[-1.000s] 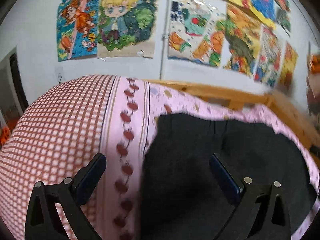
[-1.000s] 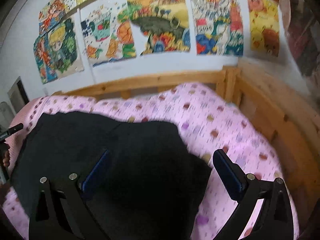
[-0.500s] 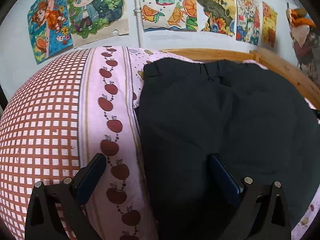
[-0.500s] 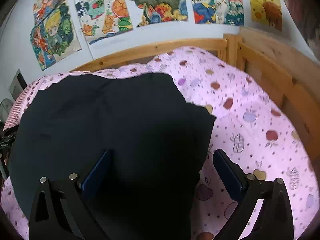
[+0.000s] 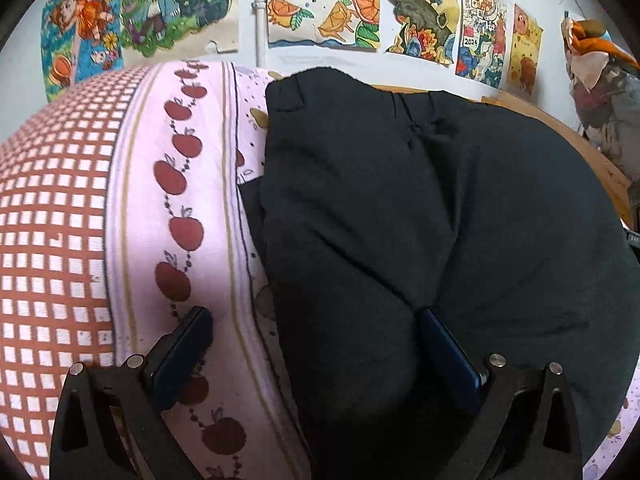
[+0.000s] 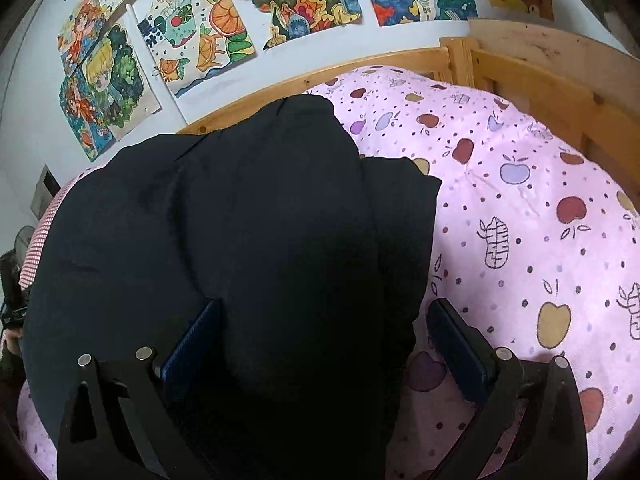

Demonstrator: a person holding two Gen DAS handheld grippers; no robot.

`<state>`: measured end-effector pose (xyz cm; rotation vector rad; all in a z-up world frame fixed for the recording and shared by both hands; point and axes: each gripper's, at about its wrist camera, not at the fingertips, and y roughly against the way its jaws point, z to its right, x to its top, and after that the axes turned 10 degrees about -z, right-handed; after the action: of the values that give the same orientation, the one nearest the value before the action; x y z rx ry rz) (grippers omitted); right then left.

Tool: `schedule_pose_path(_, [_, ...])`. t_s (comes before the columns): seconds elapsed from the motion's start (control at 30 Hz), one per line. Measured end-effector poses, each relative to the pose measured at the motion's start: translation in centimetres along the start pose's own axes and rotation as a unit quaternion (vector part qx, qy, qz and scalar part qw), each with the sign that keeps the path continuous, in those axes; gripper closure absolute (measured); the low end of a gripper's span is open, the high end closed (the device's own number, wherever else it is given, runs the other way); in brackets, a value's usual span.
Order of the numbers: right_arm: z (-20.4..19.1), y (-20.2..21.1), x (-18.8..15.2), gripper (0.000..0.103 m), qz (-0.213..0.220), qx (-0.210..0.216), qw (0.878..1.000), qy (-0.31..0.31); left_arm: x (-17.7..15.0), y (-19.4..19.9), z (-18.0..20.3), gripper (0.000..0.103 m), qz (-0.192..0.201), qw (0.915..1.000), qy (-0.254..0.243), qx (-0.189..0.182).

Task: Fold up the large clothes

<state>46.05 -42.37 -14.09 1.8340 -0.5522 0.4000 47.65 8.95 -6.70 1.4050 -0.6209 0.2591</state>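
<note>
- Pink apple-print bedding (image 6: 520,208) covers a bed inside a wooden frame (image 6: 532,68); bright drawings (image 6: 304,4) are stuck on the white wall behind.
- Black garment (image 5: 400,208) lies bunched on the bedding, its left edge beside the apple-stripe border (image 5: 176,200) and a red checked cover (image 5: 52,220).
- Bare pink bedding lies open to the garment's right.
- Left gripper (image 5: 316,344) is spread wide, straddling the garment's left edge.
- Right gripper (image 6: 324,332) is spread wide, straddling its right edge.
</note>
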Motion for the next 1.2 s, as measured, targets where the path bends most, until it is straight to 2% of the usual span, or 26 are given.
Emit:
schedule_pose_path(0.4, [0.6, -0.7, -0.4, 0.001, 0.001, 0.019, 1.0, -0.005, 0.0, -0.9, 0.0, 0.0, -0.003, 0.9998, -0.006, -0.021])
schedule_pose_path(0.6, [1.1, -0.9, -0.8, 0.001, -0.002, 0.054, 0.999, -0.004, 0.0, -1.3, -0.2, 0.0, -0.004, 0.9996, -0.009, -0.027])
schedule_pose_path(0.9, [0.5, -1.3, -1.2, 0.001, -0.019, 0.15, 0.988, 0.021, -0.2, -1.6, -0.2, 0.0, -0.004, 0.9993, -0.012, -0.036])
schedule_pose_path(1.07, [0.5, -1.9, -1.4, 0.001, -0.024, 0.151, 0.988, 0.015, -0.4, -1.7, -0.5, 0.0, -0.004, 0.999, -0.012, -0.043])
schedule_pose_path(1.2, [0.7, -1.9, -1.5, 0.001, -0.025, 0.156, 0.987, 0.012, -0.6, -1.6, -0.7, 0.0, -0.003, 0.9977, -0.015, -0.065])
